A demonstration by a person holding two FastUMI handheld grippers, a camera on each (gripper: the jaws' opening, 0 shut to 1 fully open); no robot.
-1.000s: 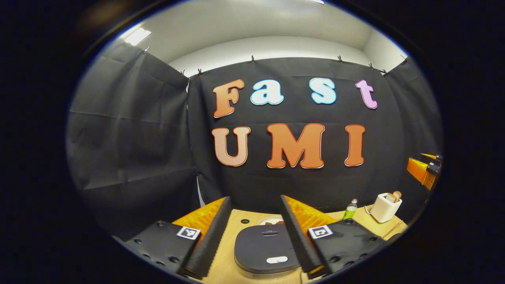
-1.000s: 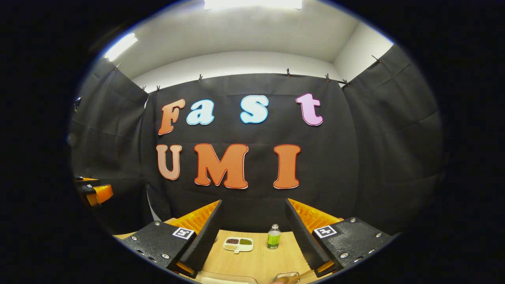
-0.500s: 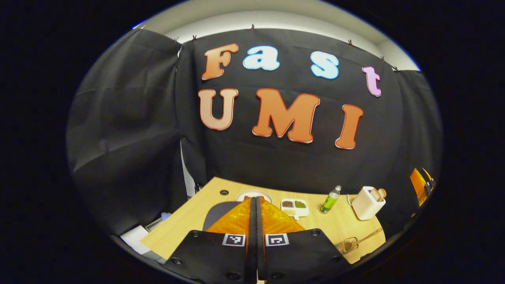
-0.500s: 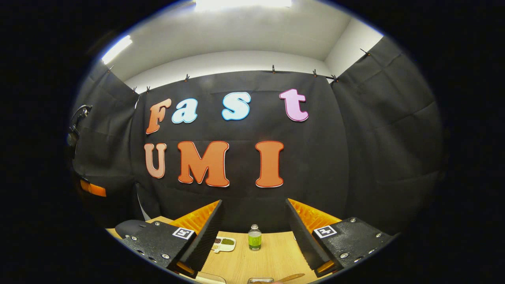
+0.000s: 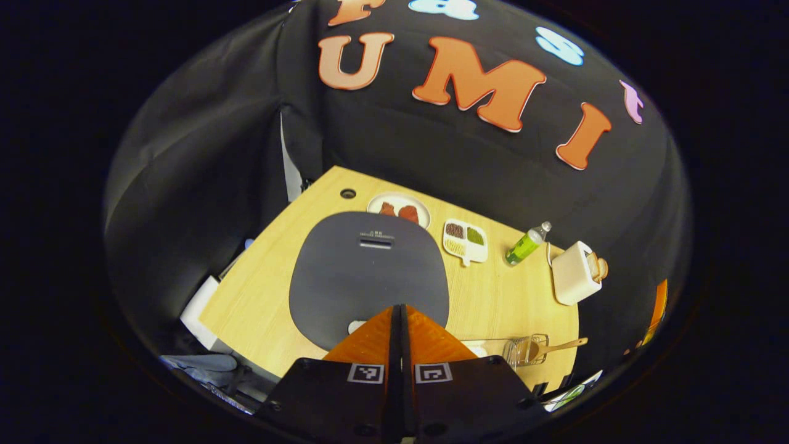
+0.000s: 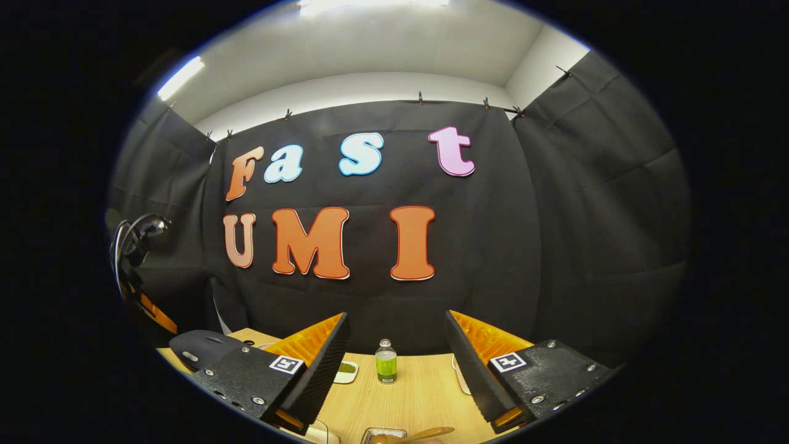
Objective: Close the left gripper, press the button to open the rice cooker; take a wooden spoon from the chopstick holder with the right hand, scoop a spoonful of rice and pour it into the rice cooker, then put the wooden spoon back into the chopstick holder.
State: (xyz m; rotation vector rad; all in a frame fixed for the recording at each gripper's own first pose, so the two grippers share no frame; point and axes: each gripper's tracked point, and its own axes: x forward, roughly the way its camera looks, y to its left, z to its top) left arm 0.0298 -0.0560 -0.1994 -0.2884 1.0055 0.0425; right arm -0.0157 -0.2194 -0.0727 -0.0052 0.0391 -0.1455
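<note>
In the left gripper view, the dark grey rice cooker [image 5: 368,271] sits lid-down on the wooden table [image 5: 259,302]. My left gripper [image 5: 399,308] is shut with nothing between its fingers, and its tip hovers over the lid's near edge. It partly covers the pale button [image 5: 355,326]. A wooden spoon [image 5: 562,345] sticks out of the clear chopstick holder [image 5: 525,350] to the right. In the right gripper view, my right gripper [image 6: 396,317] stands open and empty above the table. The spoon [image 6: 422,435] lies below it, and the cooker [image 6: 196,349] is at the left.
Behind the cooker stand a plate of red food [image 5: 399,209], a sectioned dish [image 5: 465,239], a green bottle [image 5: 525,245] and a white toaster [image 5: 573,273]. The bottle [image 6: 386,362] stands straight ahead of the right gripper. The table's edge runs near left.
My left gripper has gone from open to shut and tipped down over the rice cooker's lid. The right gripper stays open and has turned slightly to the right.
</note>
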